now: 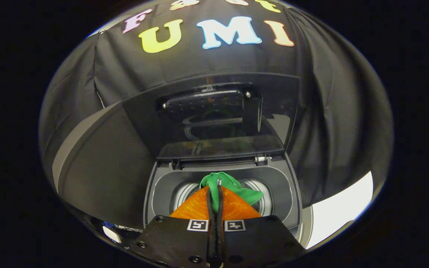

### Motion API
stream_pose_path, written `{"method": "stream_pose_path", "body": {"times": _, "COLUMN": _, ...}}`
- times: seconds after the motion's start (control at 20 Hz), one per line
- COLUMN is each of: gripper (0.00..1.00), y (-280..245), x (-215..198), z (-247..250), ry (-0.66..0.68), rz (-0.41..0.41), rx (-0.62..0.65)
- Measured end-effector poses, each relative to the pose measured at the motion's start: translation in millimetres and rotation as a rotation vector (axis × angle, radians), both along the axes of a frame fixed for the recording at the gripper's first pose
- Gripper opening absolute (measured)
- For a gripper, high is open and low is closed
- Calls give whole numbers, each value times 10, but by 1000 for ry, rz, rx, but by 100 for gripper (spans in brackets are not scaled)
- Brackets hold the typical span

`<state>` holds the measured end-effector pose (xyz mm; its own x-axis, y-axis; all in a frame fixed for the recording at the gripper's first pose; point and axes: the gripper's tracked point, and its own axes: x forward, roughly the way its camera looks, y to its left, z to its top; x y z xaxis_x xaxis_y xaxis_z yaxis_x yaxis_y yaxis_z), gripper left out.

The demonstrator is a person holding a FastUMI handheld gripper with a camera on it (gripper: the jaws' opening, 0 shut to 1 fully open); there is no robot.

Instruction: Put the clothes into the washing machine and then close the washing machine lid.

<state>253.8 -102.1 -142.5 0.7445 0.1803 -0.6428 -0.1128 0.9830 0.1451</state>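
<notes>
- Gripper (215,190): black plate body, 2 square black-and-white markers beside its centre slot.
- Dark screws dot the plate around the markers.

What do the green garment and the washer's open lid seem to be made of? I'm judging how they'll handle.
Green garment: soft matte fabric, by its folds, pinched in the shut claw over the drum opening.
Lid: glossy dark panel, likely tinted glass or plastic; it mirrors the drum. Its frame looks like moulded plastic.
</notes>
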Motion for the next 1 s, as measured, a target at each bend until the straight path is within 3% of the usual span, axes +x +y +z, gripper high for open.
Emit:
{"method": "stream_pose_path", "body": {"times": 0.35, "gripper": 8, "y": -23, "x": -168, "z": -354, "ry": 93, "rz": -8, "rx": -16}}
{"method": "stream_pose_path", "body": {"times": 0.45, "gripper": 23, "y": -29, "x": -181, "z": -361, "ry": 91, "rz": -6, "rx": -17}}
{"method": "stream_pose_path", "body": {"times": 0.7, "gripper": 98, "y": -40, "x": -87, "z": -246, "ry": 26, "rz": 29, "rx": -101}}
{"method": "stream_pose_path", "body": {"times": 1.0, "gripper": 98, "y": 33, "x": 135, "z": 190, "ry": -101, "rz": 33, "rx": -106}}
